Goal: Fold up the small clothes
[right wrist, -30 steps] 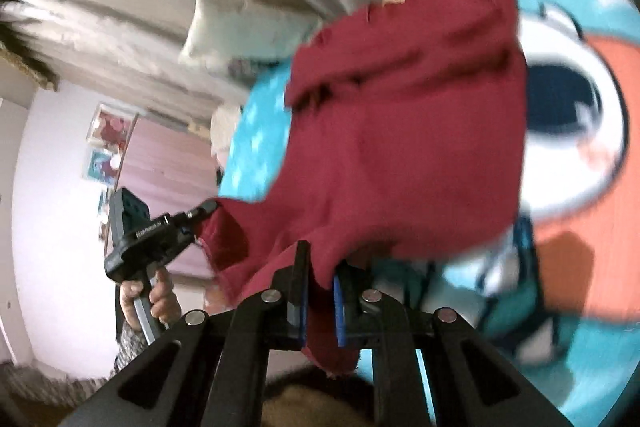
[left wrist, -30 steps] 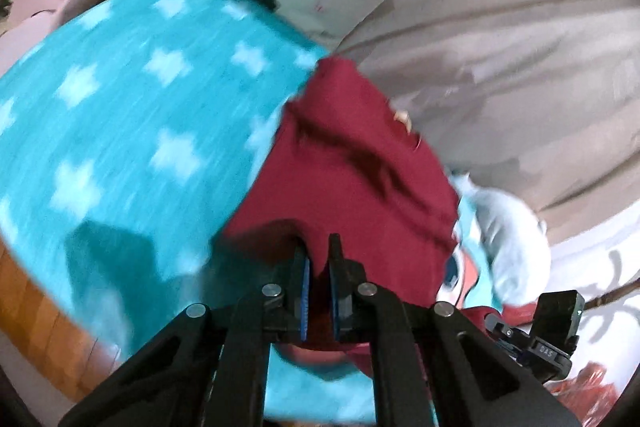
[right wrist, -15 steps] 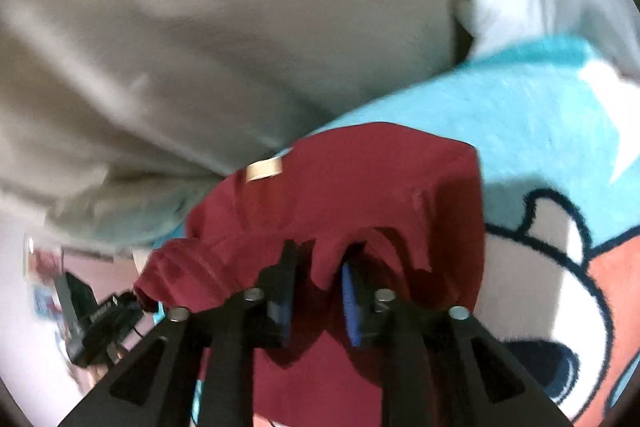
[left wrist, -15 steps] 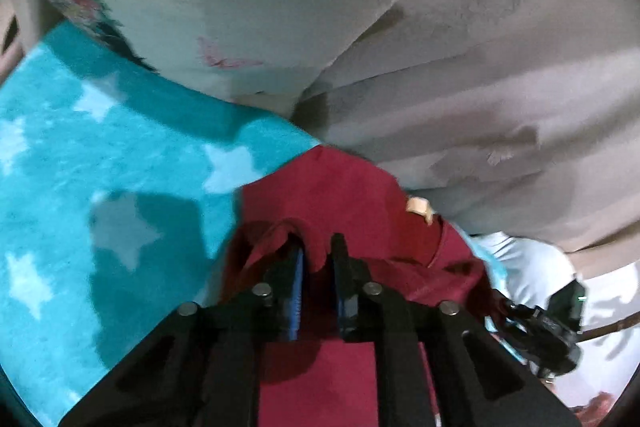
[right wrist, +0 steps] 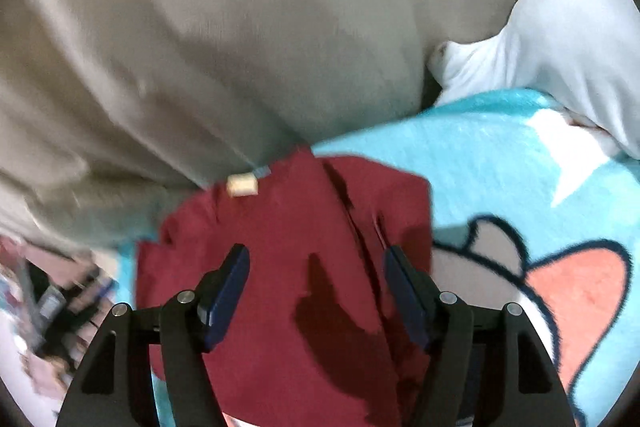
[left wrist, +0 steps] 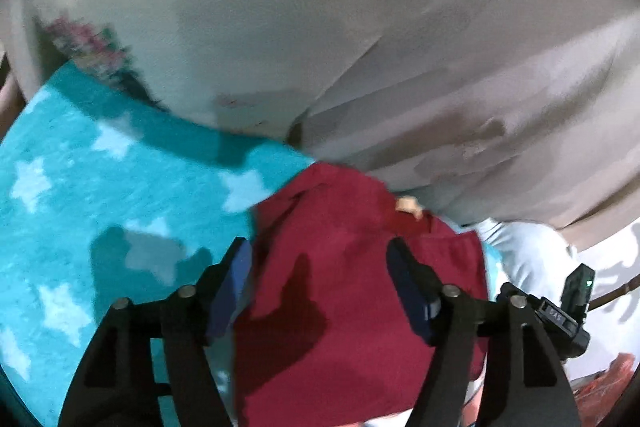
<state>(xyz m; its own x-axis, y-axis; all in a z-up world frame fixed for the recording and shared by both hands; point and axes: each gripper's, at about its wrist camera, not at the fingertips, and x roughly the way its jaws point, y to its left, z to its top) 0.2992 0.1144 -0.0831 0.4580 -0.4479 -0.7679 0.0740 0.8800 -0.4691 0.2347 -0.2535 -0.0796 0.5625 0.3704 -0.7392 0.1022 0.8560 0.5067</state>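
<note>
- Two grippers, left (left wrist: 318, 279) and right (right wrist: 316, 281), hover over the garment (right wrist: 288, 267), jaws wide, holding nothing.
- Garment lies on the blanket (left wrist: 100, 207), directly ahead between both jaws, label edge farthest.

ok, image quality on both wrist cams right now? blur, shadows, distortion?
Left wrist: strong fisheye vignette; pillow and its floral print smeared by motion blur; left gripper sharp, open, casting a dark shadow on the red garment. Right wrist: beige fabric and the left-edge background streaked; right gripper crisp, open, with a similar shadow on the garment; blanket print fairly legible.
</note>
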